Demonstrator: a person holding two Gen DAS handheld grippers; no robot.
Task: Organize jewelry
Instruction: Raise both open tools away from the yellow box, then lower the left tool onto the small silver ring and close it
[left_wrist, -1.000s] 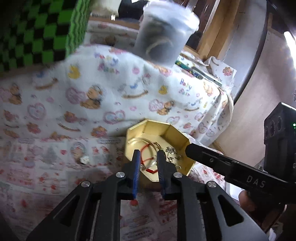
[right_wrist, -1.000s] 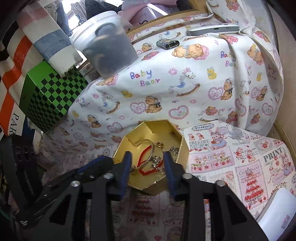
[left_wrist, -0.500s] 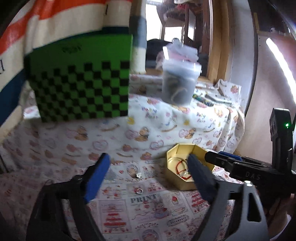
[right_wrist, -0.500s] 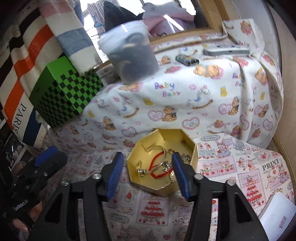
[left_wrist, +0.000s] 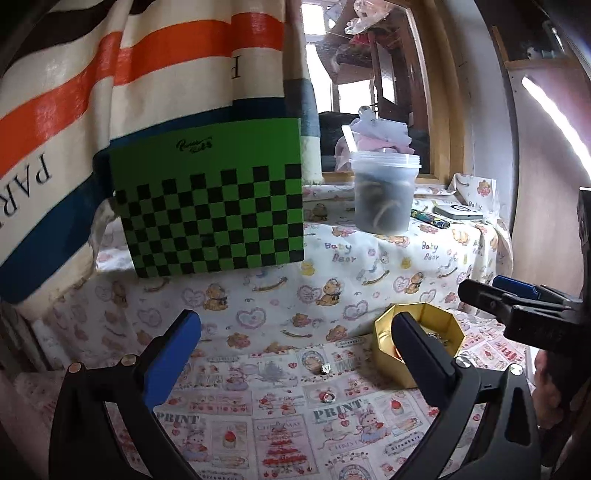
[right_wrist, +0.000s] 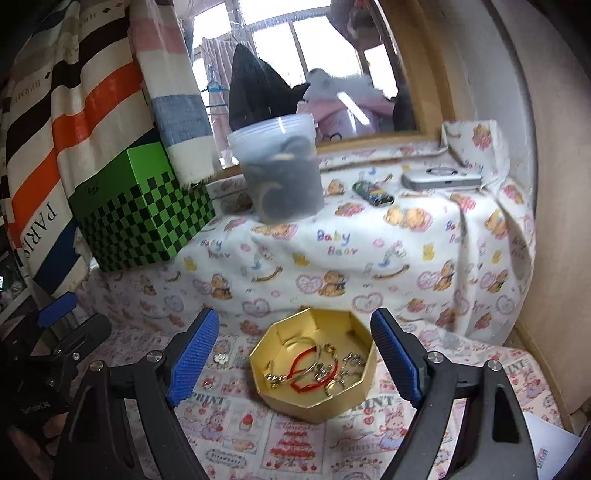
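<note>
in the octagonal gold box, a red cord bracelet and metal trinkets.

Both wrist views look low across the cloth, facing the far window. Both share the gold box and green checkered box.

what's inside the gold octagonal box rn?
In the gold box: a red cord bracelet, a thin bangle and small metal charms. Anything beneath that tangle is hidden.
</note>
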